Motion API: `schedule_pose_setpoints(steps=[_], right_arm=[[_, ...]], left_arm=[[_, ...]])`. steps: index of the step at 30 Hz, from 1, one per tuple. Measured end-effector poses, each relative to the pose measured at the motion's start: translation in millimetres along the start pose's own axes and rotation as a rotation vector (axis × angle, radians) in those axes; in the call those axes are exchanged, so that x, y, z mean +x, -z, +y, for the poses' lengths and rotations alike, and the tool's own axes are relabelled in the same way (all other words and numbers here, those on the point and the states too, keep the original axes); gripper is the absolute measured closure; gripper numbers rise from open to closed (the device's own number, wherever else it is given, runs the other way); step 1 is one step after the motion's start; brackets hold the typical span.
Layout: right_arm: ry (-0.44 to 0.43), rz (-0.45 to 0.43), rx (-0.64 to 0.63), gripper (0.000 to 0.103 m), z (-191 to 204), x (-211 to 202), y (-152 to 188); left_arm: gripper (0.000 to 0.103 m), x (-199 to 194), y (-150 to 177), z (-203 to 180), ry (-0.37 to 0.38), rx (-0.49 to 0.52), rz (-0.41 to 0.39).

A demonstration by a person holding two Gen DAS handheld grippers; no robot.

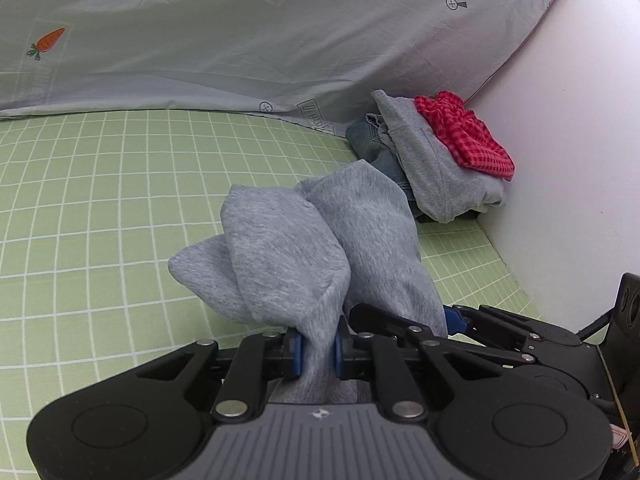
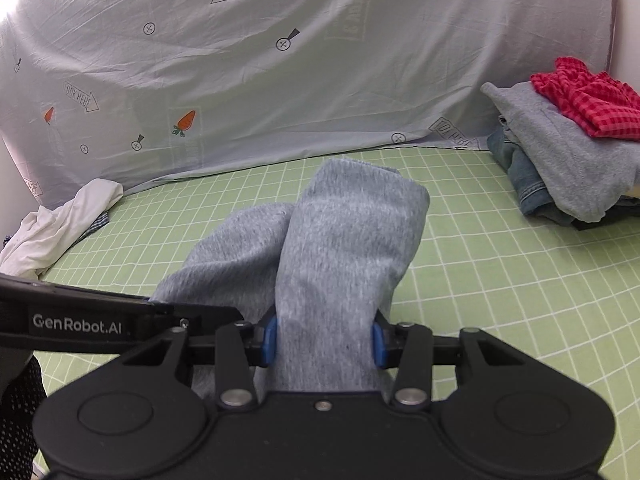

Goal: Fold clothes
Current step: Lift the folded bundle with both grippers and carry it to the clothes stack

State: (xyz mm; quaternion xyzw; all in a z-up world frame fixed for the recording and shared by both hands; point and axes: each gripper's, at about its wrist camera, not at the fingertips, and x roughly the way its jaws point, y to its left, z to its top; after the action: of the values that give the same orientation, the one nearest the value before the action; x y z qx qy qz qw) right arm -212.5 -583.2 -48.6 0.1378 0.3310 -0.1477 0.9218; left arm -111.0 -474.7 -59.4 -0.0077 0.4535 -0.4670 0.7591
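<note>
I am holding the grey garment (image 1: pixel 304 248) in both tools at once, lifted off the green checked sheet (image 1: pixel 100 208) so that its loose folds are hanging forward over the bed. My left gripper (image 1: pixel 318 350) is pinching a narrow gathered bunch of the grey fabric, its blue pads (image 1: pixel 295 354) pressing in from both sides with little gap between them. My right gripper (image 2: pixel 325 342) is clamping a thicker bundle of the same garment (image 2: pixel 344 248), its blue pads (image 2: pixel 270 340) standing wider apart with the cloth filling the space between them. In the left wrist view I am seeing the other tool just to the right of mine, close beside it. Beyond the garment, near the white wall (image 1: pixel 560 160), a stack of folded clothes (image 1: pixel 436 168) is sitting on the sheet, with a red checked piece (image 1: pixel 468 136) lying on top. A pale printed cover (image 2: pixel 280 72) is rising behind the bed, and a crumpled white cloth (image 2: pixel 60 224) is lying at the far left in the right wrist view.
</note>
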Motion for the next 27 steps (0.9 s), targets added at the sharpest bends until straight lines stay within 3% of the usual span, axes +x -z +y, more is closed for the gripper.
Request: schedule_pose_setpoints(steps=[9, 13, 17, 22, 27], right_arm=[[0.066, -0.073, -0.067, 0.058, -181.9, -44.8, -43.5], [0.089, -0.1, -0.086, 0.058, -247.5, -61.3, -72.6], [0.07, -0.187, -0.082, 0.058, -299.4, -75.5, -114.7], [0.037, -0.32, -0.155, 0.058, -357.0, -78.9, -191.3], [-0.037, -0.466, -0.136, 0.058, -401.9, -65.2, -253.4]], left_arm=[[0.088, 100.6, -54.0, -165.5, 0.111, 0.0, -0.075], [0.089, 135.6, -90.6, -223.7, 0.181, 0.023, -0.099], [0.089, 157.0, -139.6, -276.6, 0.252, 0.07, -0.159], [0.088, 169.9, -212.5, -317.9, 0.285, 0.116, -0.289], [0.087, 185.0, -270.0, -320.9, 0.328, 0.093, -0.408]])
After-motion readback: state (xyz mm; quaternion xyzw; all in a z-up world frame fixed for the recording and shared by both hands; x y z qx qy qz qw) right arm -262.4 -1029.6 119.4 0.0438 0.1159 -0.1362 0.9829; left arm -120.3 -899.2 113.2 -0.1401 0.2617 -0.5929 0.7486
